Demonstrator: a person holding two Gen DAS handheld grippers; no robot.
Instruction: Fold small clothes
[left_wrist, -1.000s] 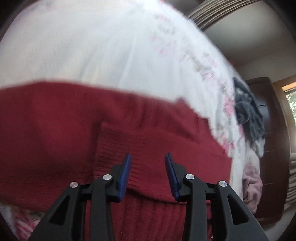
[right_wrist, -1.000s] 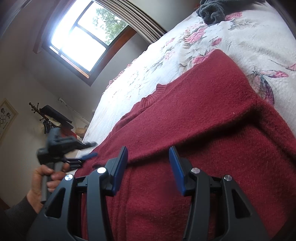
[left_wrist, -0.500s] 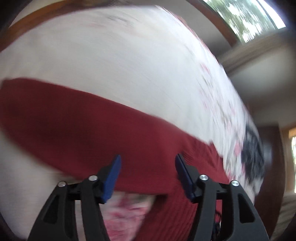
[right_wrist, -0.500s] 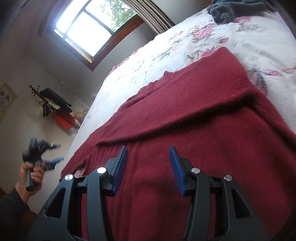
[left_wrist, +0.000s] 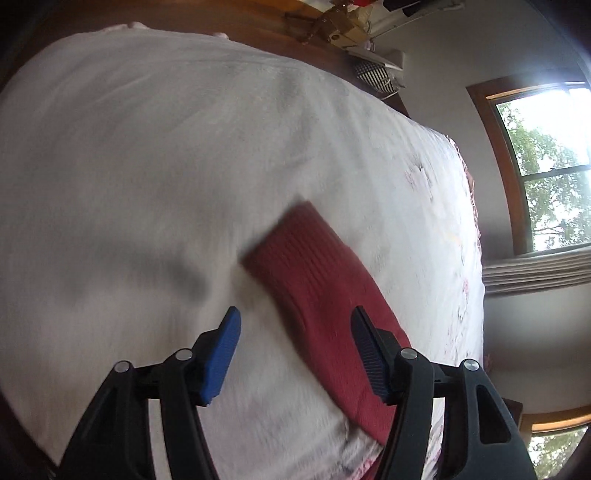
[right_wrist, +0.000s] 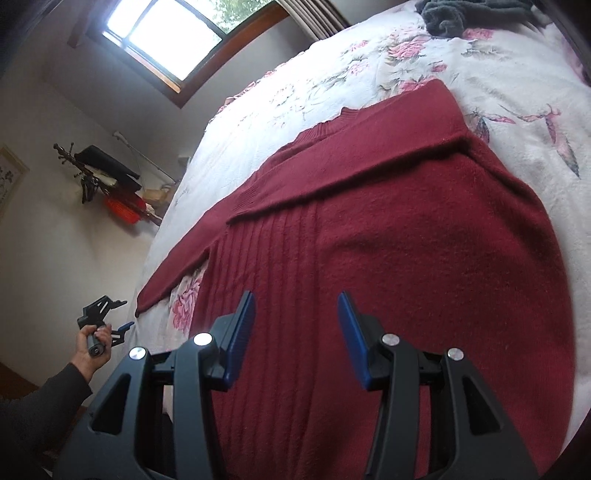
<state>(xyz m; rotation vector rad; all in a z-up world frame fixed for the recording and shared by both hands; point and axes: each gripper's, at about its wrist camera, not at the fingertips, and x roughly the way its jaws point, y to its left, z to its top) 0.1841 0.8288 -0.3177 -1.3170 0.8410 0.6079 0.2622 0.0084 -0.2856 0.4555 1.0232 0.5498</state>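
Sweater, dark-red ribbed knit (right_wrist: 388, 236), soft/limp; I'd pinch outstretched sleeve's cuff (left_wrist: 295, 236) w/ my left gripper (left_wrist: 295, 343); both grippers, incl. right gripper (right_wrist: 295, 332), agape, empty.

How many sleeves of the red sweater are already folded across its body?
1. The far sleeve lies folded across the red sweater; the near sleeve is stretched out on the bedspread, toward the left tongs.

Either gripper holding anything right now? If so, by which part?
Nothing held. Left gripper is open over the sweater sleeve end; right gripper is open above the sweater body.
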